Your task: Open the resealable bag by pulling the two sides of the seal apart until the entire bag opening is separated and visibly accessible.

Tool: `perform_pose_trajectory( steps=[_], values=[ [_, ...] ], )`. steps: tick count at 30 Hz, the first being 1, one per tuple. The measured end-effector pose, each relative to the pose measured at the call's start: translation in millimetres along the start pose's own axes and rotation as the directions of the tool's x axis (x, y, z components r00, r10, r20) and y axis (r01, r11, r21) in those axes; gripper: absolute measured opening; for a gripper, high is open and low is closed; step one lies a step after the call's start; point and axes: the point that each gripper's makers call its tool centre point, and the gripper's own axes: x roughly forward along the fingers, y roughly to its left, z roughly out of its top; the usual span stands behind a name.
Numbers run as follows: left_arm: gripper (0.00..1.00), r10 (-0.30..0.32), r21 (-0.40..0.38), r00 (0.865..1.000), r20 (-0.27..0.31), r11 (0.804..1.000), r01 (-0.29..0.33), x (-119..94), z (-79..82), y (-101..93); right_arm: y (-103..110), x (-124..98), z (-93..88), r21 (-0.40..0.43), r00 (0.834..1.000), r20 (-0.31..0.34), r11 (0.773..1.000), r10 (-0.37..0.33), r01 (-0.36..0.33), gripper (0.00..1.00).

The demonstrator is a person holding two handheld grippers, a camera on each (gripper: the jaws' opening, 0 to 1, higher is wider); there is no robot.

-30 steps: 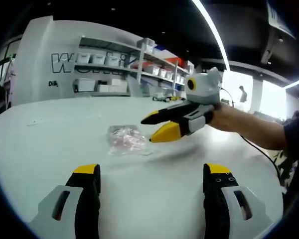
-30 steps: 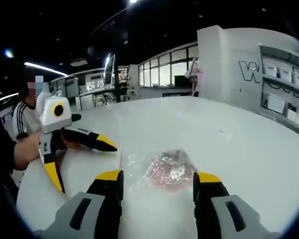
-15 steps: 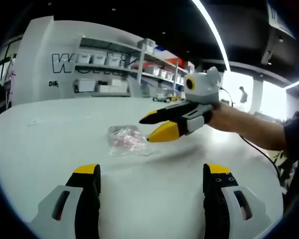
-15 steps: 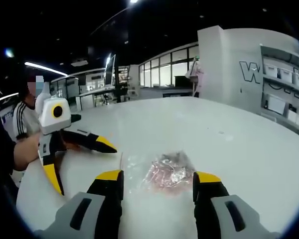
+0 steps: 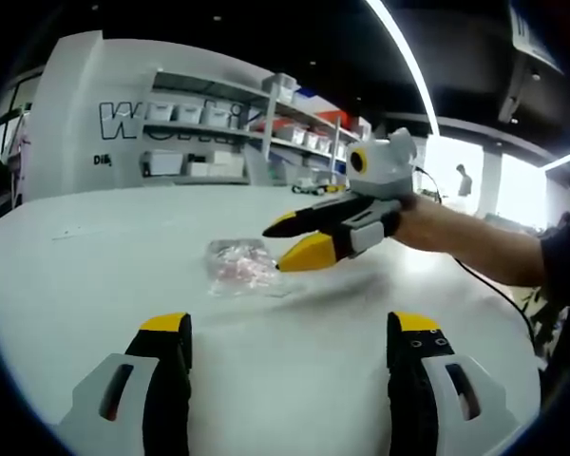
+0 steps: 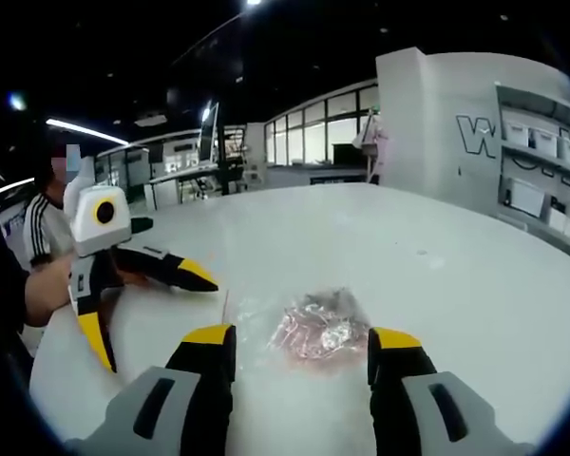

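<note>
**sealed bag flat on the white table, both grippers spread**

the resealable bag is a small clear pouch lying flat on the white table, crinkled, with pinkish contents bunched in its middle and a glint of something shiny among them. its clear edges spread out on the tabletop; whether the seal is parted cannot be told. in the right gripper view the bag lies just ahead of the jaws, in line with the gap between them, and nothing touches it.

on the grey wall behind, large outlined letters begin "wo" — the rest is cut off by the shelves, which carry pale bins. smaller dark lettering below reads roughly "di", too small to finish.

the left gripper has its yellow-tipped jaws wide apart and bare, well short of the bag. the right gripper comes in from the right of the left gripper view, held by a hand on a bare forearm, its jaws spread and pointing at the bag's near edge, just above the table. in the right gripper view the left gripper sits off to the left, jaws splayed.
</note>
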Motion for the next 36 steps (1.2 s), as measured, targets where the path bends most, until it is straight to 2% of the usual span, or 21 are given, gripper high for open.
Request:
perform_pose_trajectory(
  steps=[36],
  values=[
    [0.83,0.0,-0.002,1.0,-0.001,1.0,0.0,-1,0.3,0.9,-2,14,5.6,-0.031,1.0,-0.024,0.999,0.012,-0.012,0.52]
  ],
)
